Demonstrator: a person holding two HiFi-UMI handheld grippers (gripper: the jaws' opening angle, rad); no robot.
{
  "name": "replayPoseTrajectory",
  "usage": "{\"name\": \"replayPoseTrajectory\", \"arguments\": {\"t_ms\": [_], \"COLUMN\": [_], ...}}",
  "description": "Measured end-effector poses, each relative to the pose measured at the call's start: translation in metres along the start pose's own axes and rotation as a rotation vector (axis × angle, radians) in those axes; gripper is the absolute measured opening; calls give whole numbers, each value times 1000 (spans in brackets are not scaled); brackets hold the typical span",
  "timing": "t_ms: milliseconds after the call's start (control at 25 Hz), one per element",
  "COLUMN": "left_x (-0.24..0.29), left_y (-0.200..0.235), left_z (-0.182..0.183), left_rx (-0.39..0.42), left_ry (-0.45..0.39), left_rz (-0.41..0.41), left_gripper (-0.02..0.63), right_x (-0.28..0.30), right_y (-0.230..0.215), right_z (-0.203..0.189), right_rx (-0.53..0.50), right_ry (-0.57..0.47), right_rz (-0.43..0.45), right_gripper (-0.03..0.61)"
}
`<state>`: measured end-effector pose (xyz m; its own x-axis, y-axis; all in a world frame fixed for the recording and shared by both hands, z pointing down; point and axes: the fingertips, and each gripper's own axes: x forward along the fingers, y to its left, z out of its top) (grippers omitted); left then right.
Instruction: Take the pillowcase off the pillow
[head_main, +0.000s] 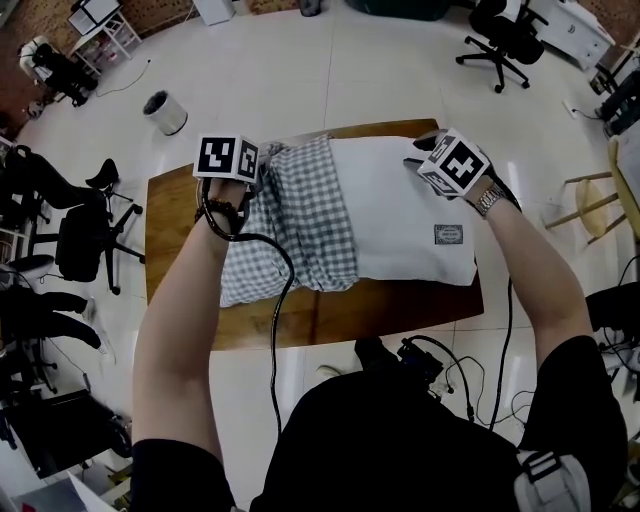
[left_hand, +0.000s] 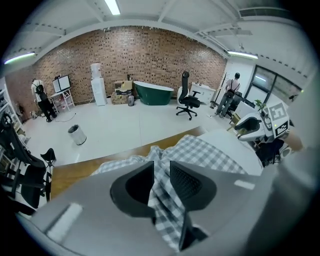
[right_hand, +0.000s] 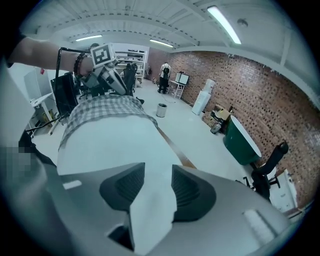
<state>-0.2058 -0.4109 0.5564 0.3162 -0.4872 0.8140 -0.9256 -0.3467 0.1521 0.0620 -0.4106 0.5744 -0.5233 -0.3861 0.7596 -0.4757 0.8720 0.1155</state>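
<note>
On brown wooden desk (head_main: 172, 215): white rectangular pillow (head_main: 410, 200), with grey-and-white checked fabric pillowcase (head_main: 300, 220) bunched over its end at the head view's left. Pillow bears small grey sewn label (head_main: 448, 234), print too small to read. The left gripper (left_hand: 161, 167) has fingers slightly spread, checked cloth between them. The right gripper (right_hand: 158, 172) has fingers spread wider, white pillow corner between them.

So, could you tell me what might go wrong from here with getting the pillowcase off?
The left gripper has its jaws apart around the checked pillowcase; a pull now may slip off it. The right gripper sits loose round a corner of the white pillow, so the pillow could slide along. The cable lies across the pillowcase and may snag.
</note>
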Motion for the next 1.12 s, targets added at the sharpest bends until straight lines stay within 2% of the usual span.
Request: {"name": "replayPoseTrajectory", "arguments": {"t_ms": [200,480,960,1120], "left_x": [-26,-61,-93,-96], "left_y": [-14,-42,-84,-93], "left_z": [-22,-72,-143,-164], "left_rx": [-2,-15,-80,-102], "left_ry": [-38,-78,-190,-228], "left_rz": [-13,-32,-95,-87], "left_gripper": [101,101,103,134], "right_x": [-16,-40,-50,-51], "right_y": [37,99,183,208], "right_z": [10,9,-4,-10], "right_rx": [-33,-77,-125,-150], "right_ry": [-20,-42,-60,-58], "right_rz": [0,-7,-25,-36], "right_gripper": [186,190,229,244]}}
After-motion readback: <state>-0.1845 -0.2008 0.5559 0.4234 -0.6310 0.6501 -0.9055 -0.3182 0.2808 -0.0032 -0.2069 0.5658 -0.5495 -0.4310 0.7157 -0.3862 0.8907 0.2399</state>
